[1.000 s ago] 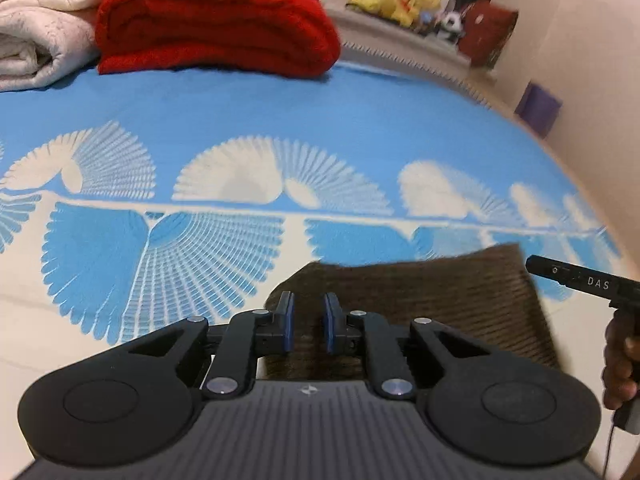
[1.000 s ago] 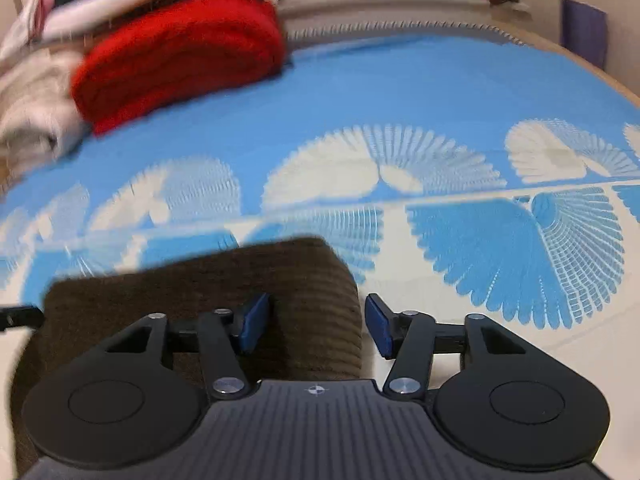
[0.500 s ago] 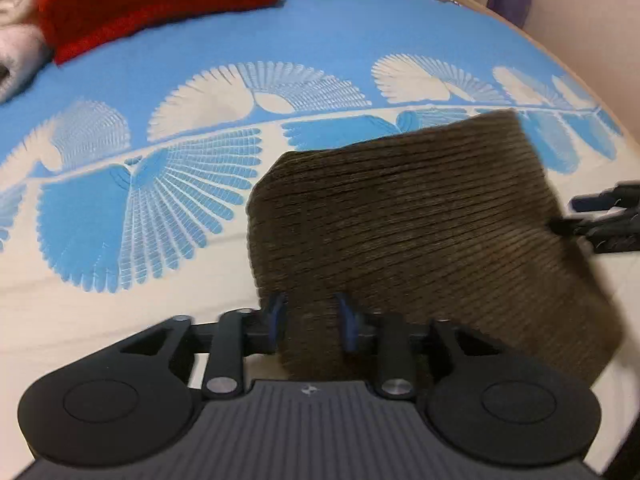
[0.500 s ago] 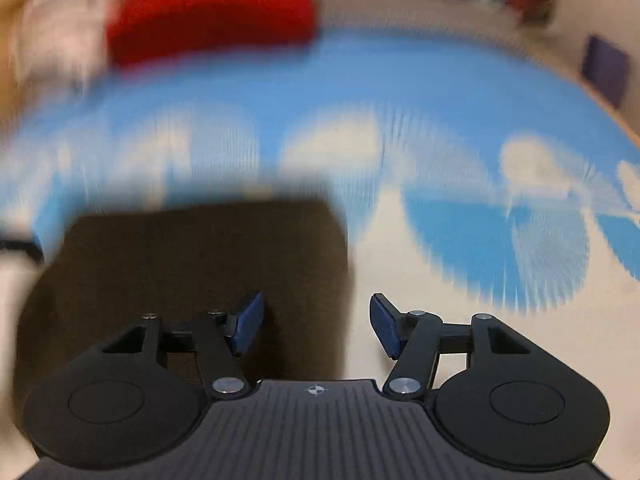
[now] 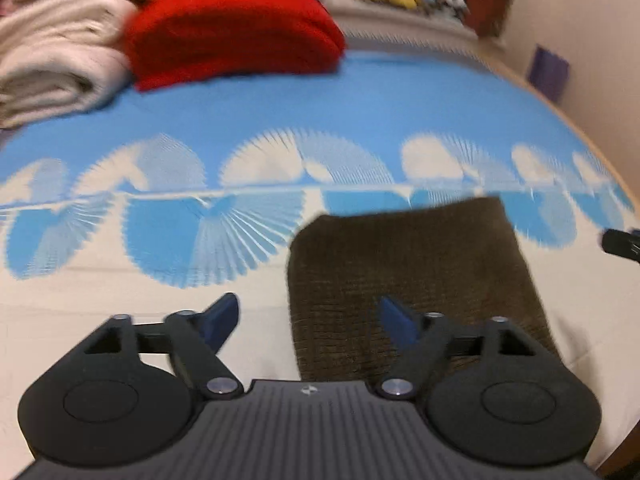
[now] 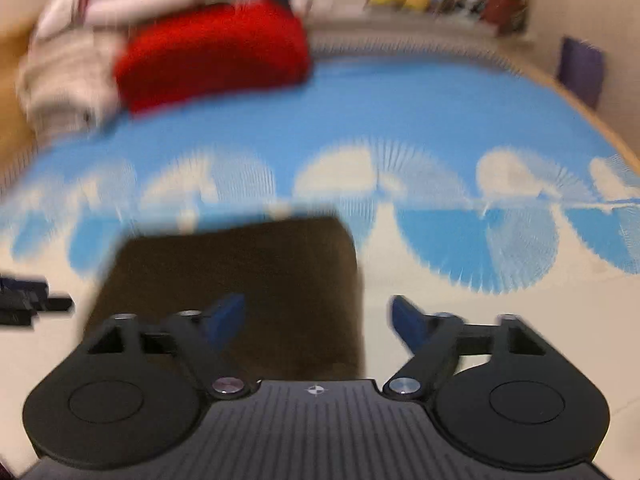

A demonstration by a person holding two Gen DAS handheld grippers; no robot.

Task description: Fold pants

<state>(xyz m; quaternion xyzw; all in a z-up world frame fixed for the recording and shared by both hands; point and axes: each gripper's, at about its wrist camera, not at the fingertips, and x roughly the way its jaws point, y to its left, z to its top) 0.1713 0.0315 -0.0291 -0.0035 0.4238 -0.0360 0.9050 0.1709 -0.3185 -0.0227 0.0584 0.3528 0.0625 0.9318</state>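
Lying folded on the bed (image 5: 360, 92), the brown pants (image 5: 412, 272) are pinched by neither the left claw (image 5: 310, 318) nor the right claw (image 6: 318, 318), both just spread and empty; the fold could be dragged open if a pad snags.

Brown ribbed pants (image 5: 408, 264), folded flat

1 folded brown ribbed pants bundle (image 5: 416, 276). 1 red folded blanket (image 5: 232, 32). 1 blue-and-cream fan-print bedspread (image 5: 320, 112). 1 purple box by wall (image 5: 549, 73). Approx 2 cream folded blankets (image 5: 56, 68); stack blurry. 2 black grippers w/ blue pads: left gripper (image 5: 308, 316), right gripper (image 6: 318, 316).
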